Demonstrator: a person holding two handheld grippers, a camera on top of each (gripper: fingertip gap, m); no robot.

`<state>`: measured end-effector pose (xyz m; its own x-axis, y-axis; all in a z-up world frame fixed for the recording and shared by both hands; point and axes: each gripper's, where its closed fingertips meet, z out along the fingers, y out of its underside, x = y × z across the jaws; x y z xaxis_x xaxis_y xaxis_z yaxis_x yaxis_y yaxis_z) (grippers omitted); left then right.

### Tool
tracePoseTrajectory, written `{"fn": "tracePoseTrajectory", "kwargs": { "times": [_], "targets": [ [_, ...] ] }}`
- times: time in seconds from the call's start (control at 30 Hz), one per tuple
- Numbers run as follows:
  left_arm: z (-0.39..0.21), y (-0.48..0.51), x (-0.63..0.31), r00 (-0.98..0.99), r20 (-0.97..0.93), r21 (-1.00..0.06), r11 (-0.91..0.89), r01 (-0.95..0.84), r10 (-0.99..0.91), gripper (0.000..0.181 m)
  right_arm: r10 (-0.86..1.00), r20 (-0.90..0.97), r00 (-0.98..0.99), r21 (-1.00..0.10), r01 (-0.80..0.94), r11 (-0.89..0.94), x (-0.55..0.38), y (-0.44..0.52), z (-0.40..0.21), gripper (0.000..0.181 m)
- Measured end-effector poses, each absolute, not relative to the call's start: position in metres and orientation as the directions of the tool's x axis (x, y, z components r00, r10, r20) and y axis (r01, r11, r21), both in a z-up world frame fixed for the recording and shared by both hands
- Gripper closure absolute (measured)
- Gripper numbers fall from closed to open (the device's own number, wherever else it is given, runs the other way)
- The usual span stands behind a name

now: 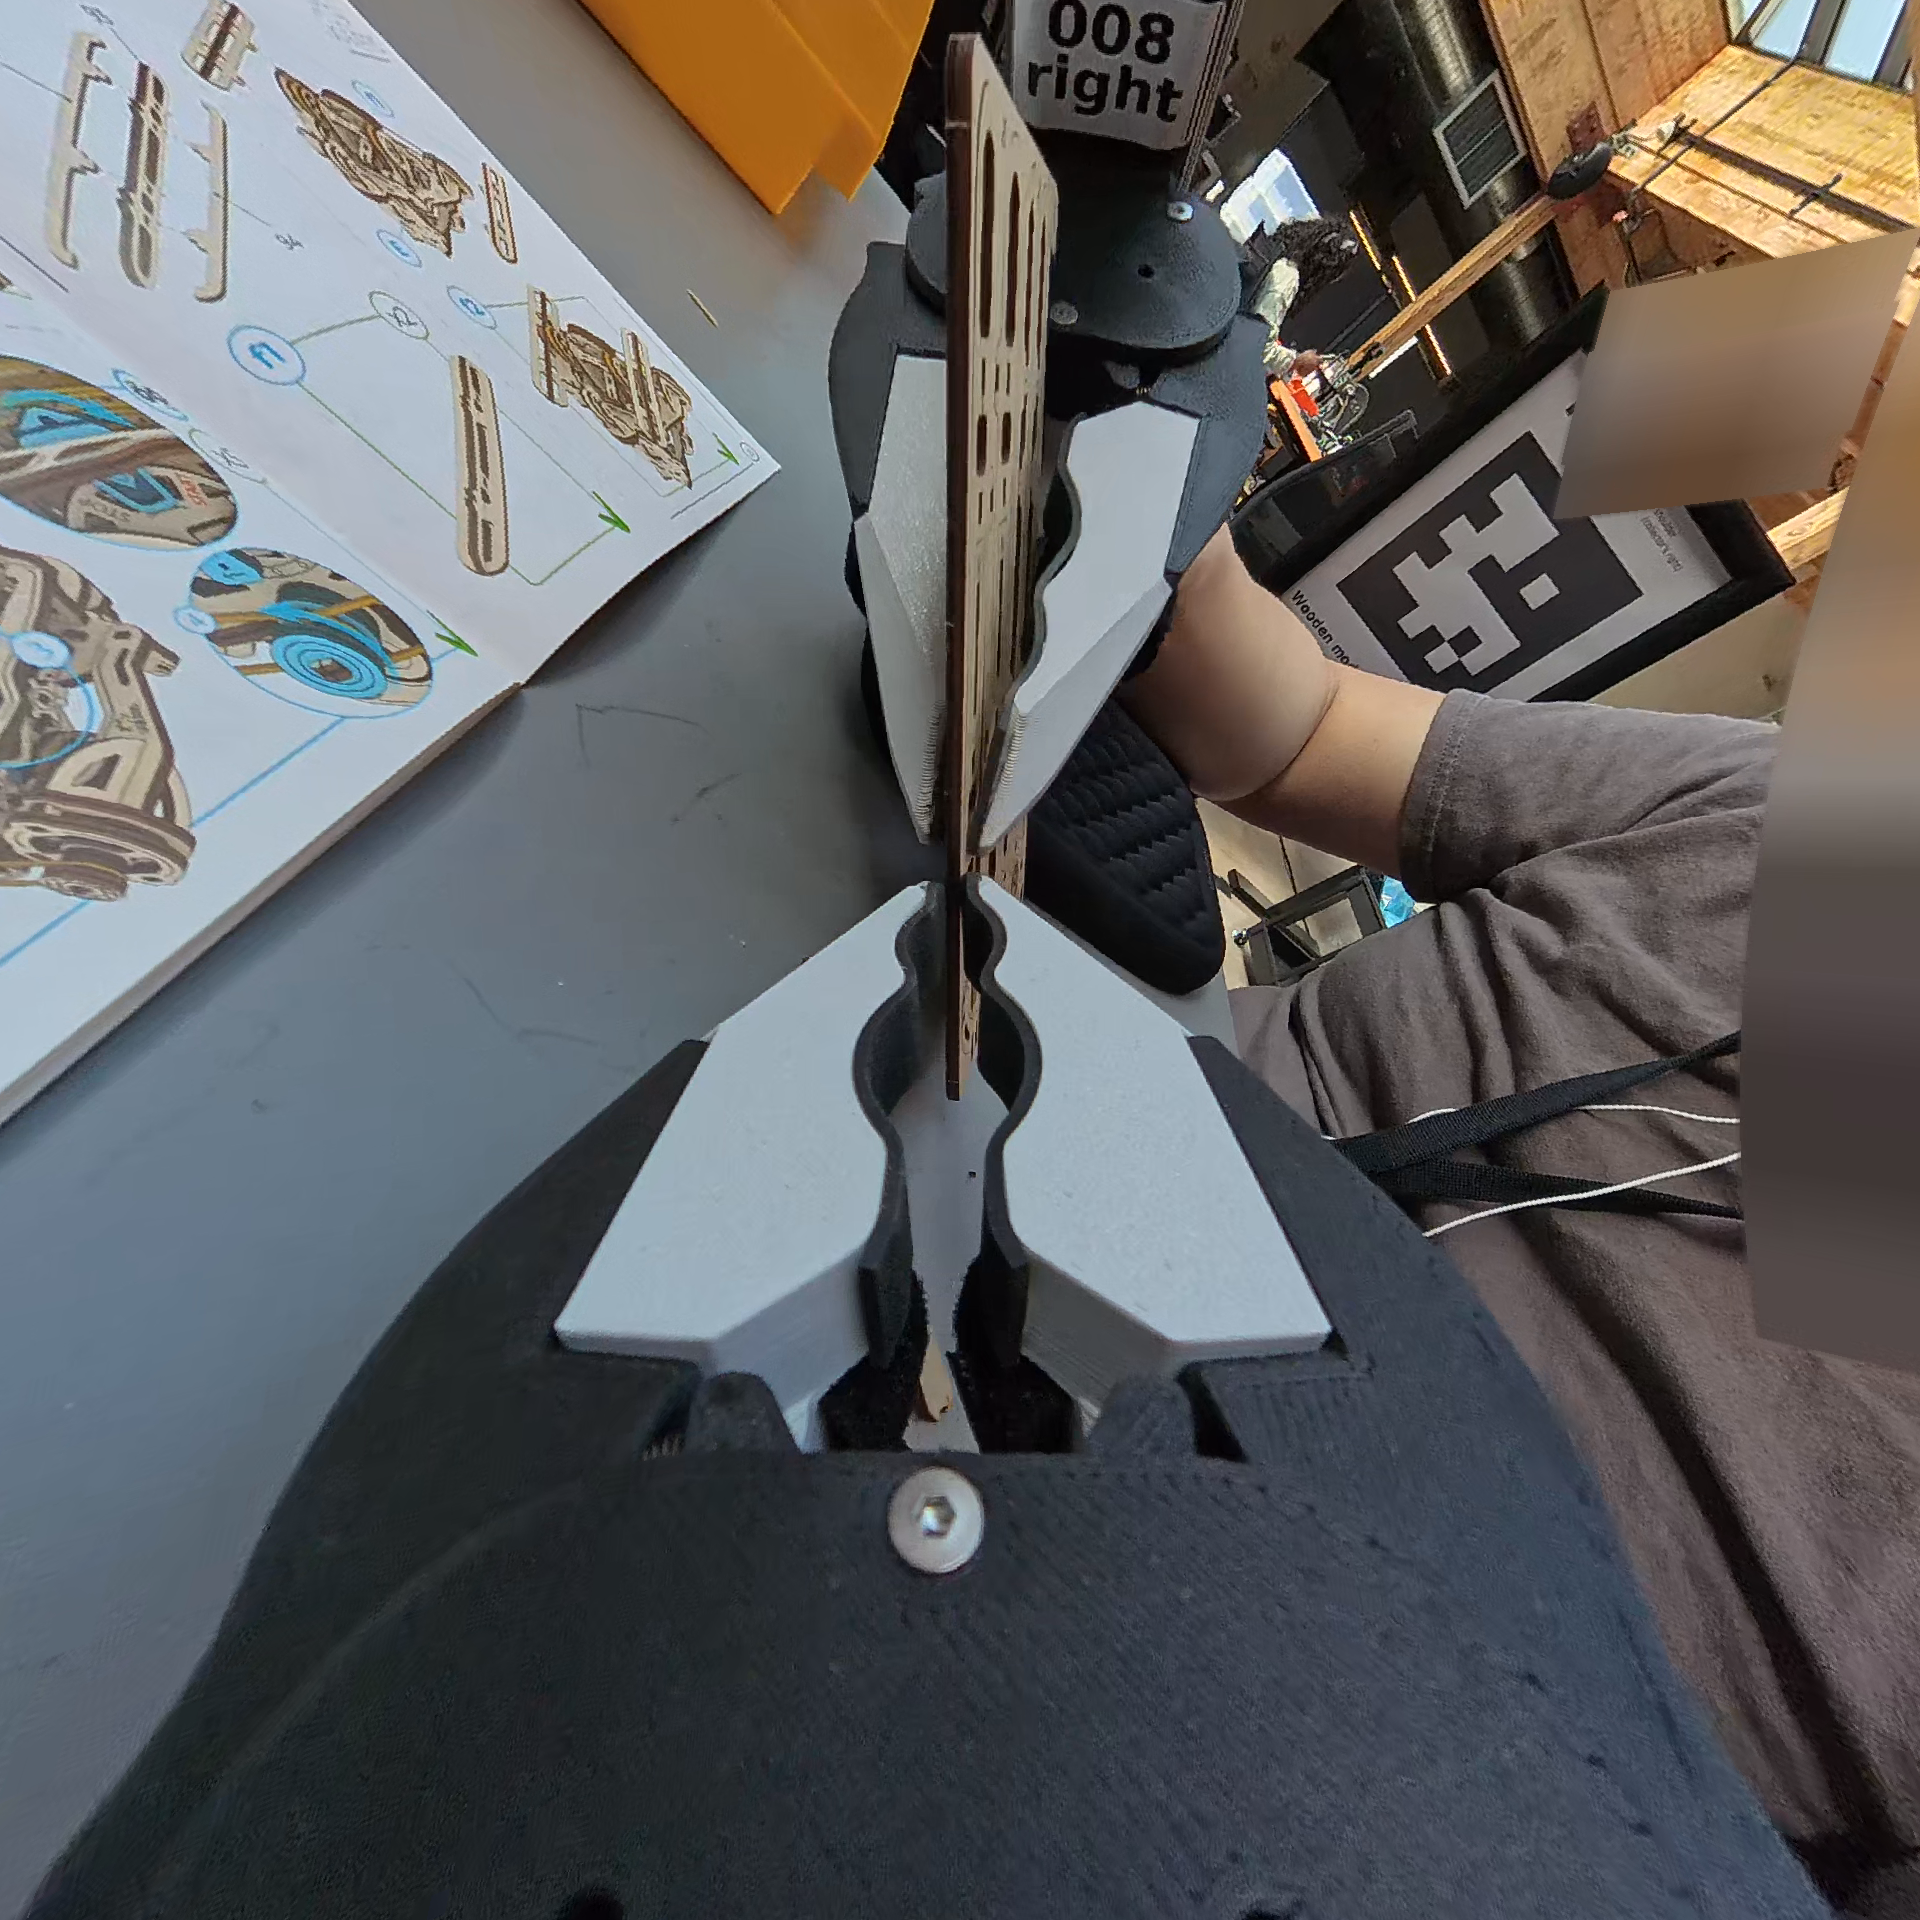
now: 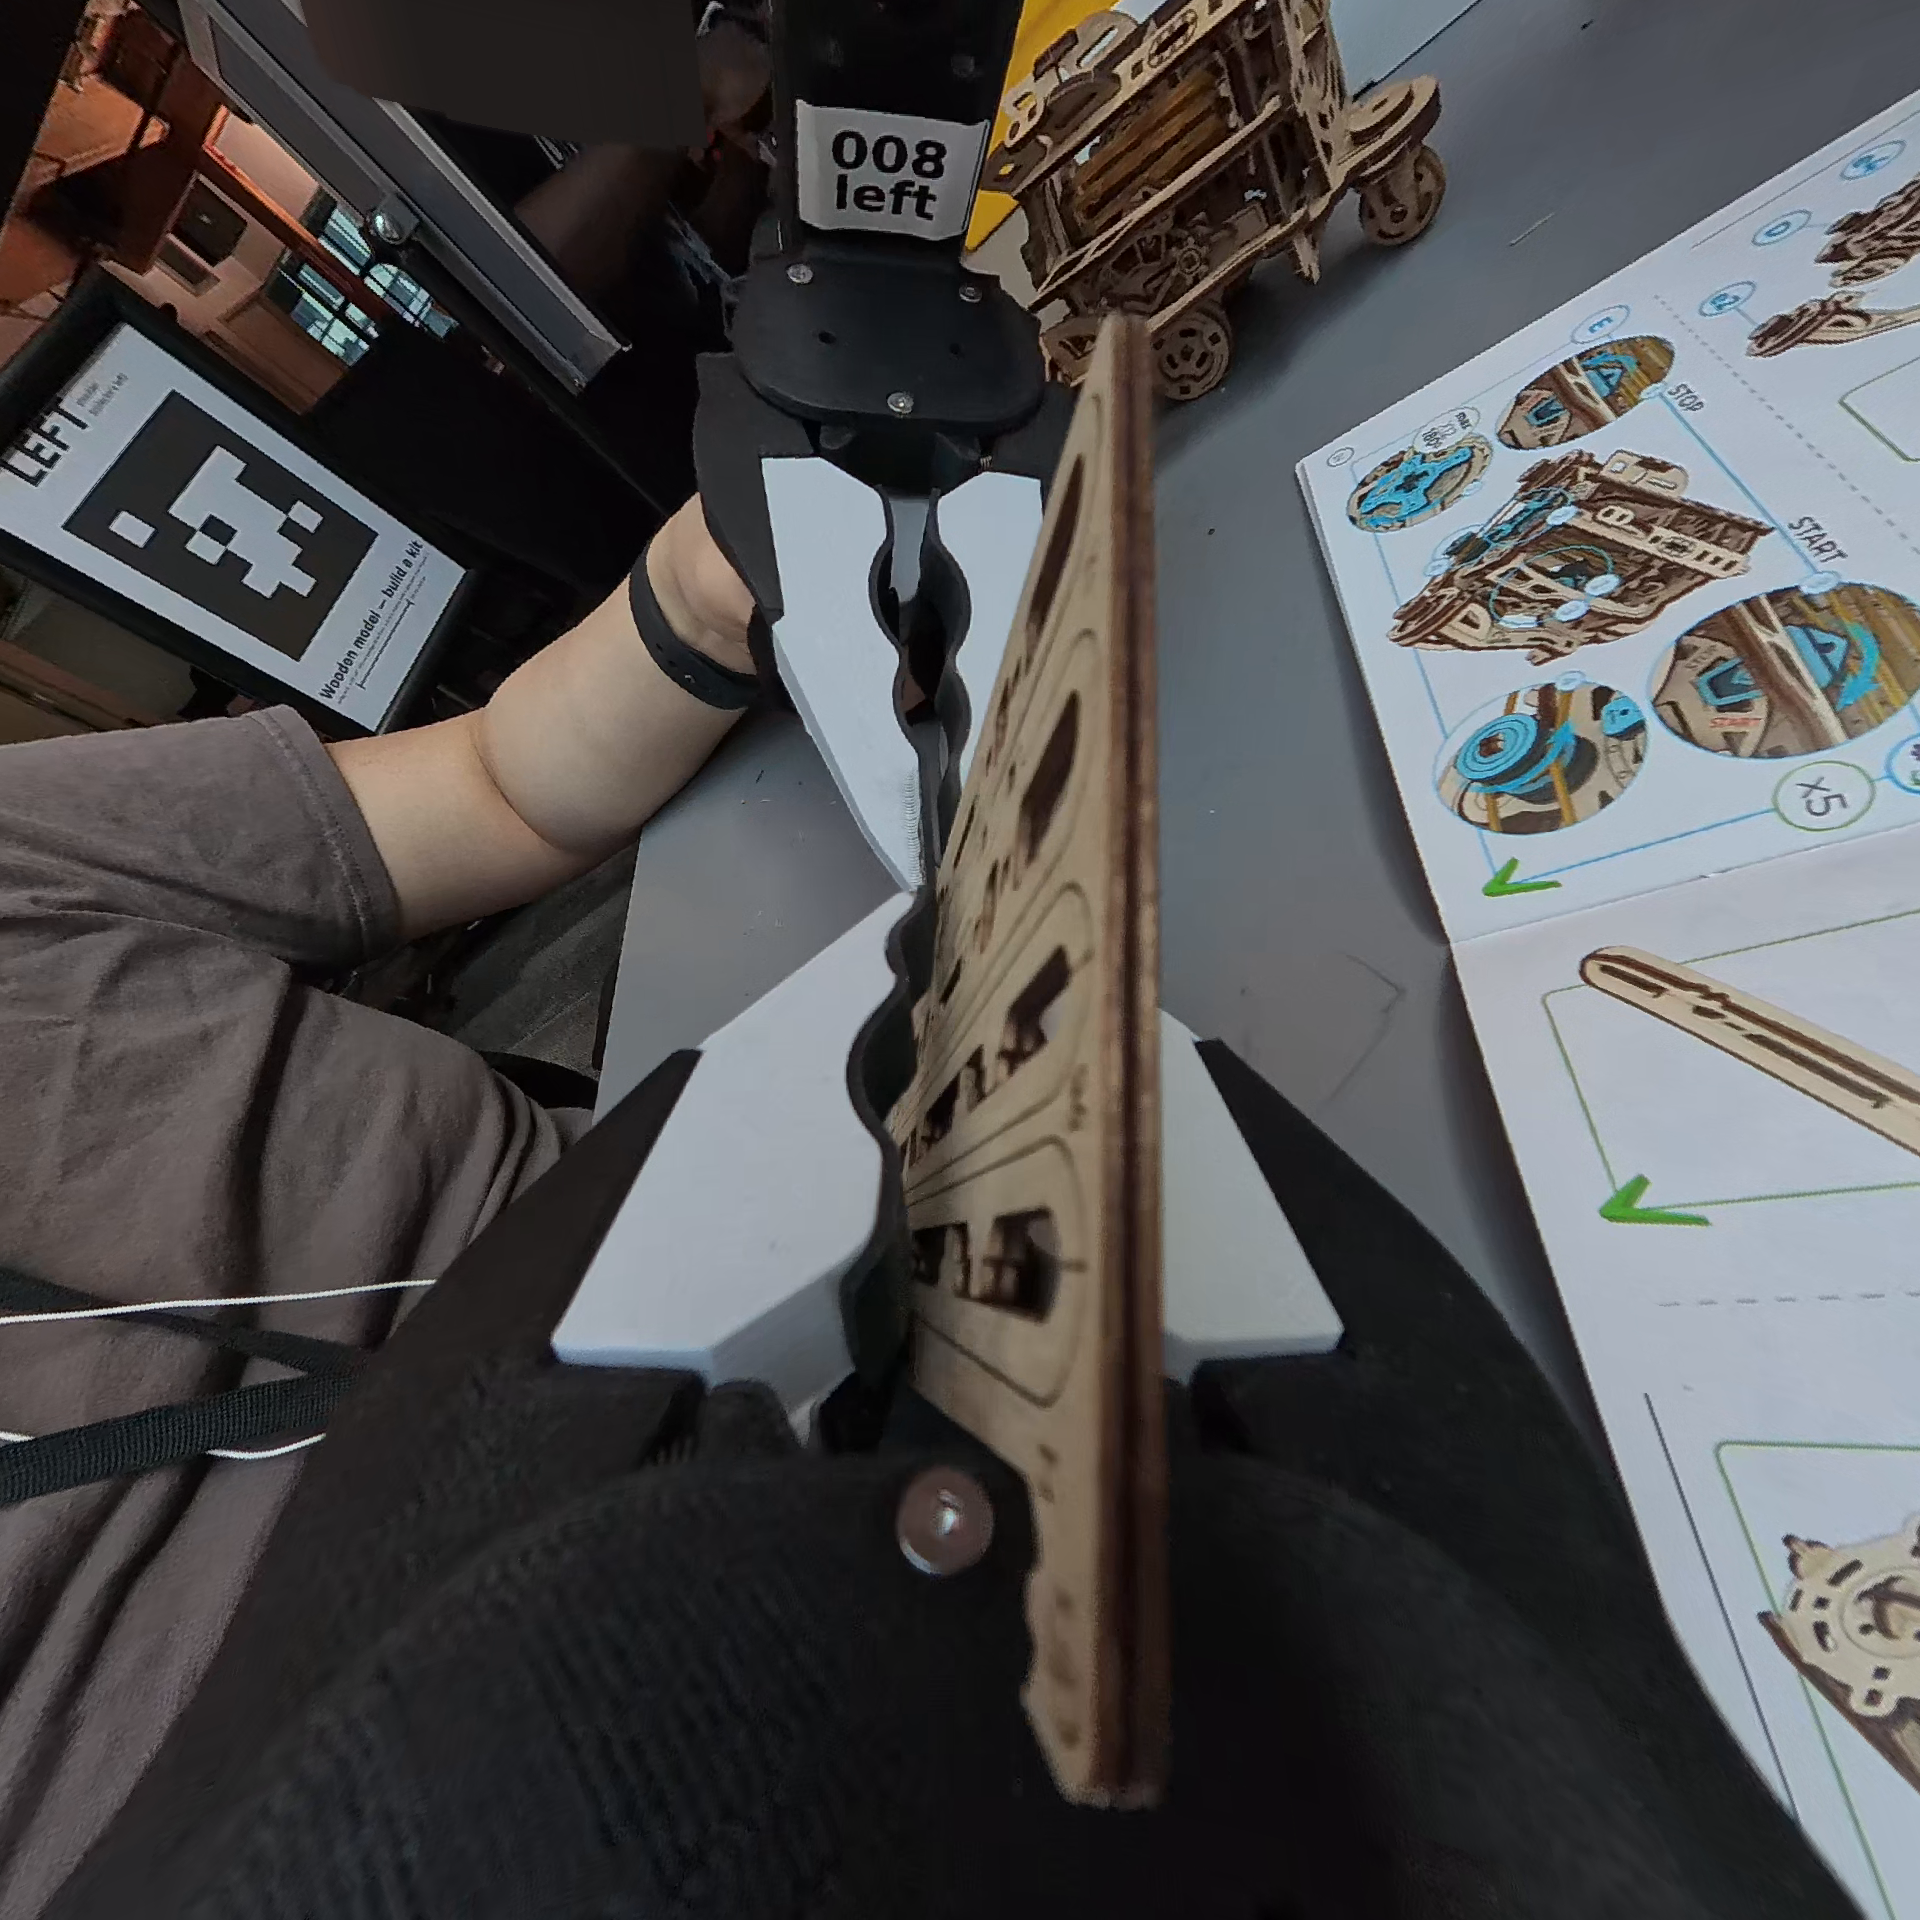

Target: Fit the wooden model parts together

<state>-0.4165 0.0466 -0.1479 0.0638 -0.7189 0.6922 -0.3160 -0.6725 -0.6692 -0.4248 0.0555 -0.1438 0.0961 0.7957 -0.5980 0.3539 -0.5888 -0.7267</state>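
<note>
A thin laser-cut wooden parts sheet stands on edge above the grey table, held from both ends. My left gripper is shut on its near edge, and the sheet runs down between the grey fingers. My right gripper faces it tip to tip and is shut on the same sheet. In the right wrist view the sheet fills the middle, clamped in my right gripper, whose right finger it hides. The left gripper grips the sheet's far end. A partly built wooden wheeled model stands on the table behind.
An open instruction booklet lies on the table; it also shows in the right wrist view. A yellow bin is at the back. Marker boards stand beside the person, whose forearms and grey shirt are close. My left and right fingertips are right by each other.
</note>
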Motion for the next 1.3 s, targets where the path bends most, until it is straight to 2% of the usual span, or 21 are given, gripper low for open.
{"fn": "tracePoseTrajectory", "kwargs": {
  "times": [0.8,1.0,1.07,1.17,1.2,1.27,1.3],
  "targets": [
    [-0.156,0.052,-0.415,0.123,0.757,-0.598,-0.756,-0.269,-0.642,0.181,0.771,-0.617,0.158,-0.680,0.387,-0.623,-0.423,0.059,-0.155,0.181],
    [-0.150,0.051,-0.416,0.107,0.676,-0.681,-0.674,-0.286,-0.729,0.181,0.764,-0.639,0.092,-0.694,0.359,-0.624,-0.422,0.056,-0.146,0.179],
    [-0.152,0.053,-0.420,0.136,0.639,-0.700,-0.645,-0.306,-0.757,0.181,0.736,-0.672,0.078,-0.692,0.288,-0.662,-0.420,0.063,-0.137,0.169],
    [-0.148,0.053,-0.419,0.120,0.651,-0.700,-0.654,-0.286,-0.750,0.181,0.732,-0.677,0.078,-0.696,0.257,-0.670,-0.414,0.070,-0.133,0.179],
    [-0.149,0.053,-0.417,0.116,0.657,-0.697,-0.658,-0.285,-0.745,0.180,0.734,-0.675,0.076,-0.697,0.261,-0.668,-0.413,0.069,-0.133,0.180],
    [-0.145,0.053,-0.412,0.095,0.680,-0.689,-0.678,-0.255,-0.727,0.158,0.746,-0.662,0.073,-0.704,0.281,-0.653,-0.415,0.066,-0.135,0.180],
    [-0.144,0.053,-0.409,0.088,0.692,-0.682,-0.690,-0.243,-0.716,0.163,0.750,-0.657,0.072,-0.705,0.295,-0.646,-0.417,0.064,-0.136,0.180]
  ]
}}
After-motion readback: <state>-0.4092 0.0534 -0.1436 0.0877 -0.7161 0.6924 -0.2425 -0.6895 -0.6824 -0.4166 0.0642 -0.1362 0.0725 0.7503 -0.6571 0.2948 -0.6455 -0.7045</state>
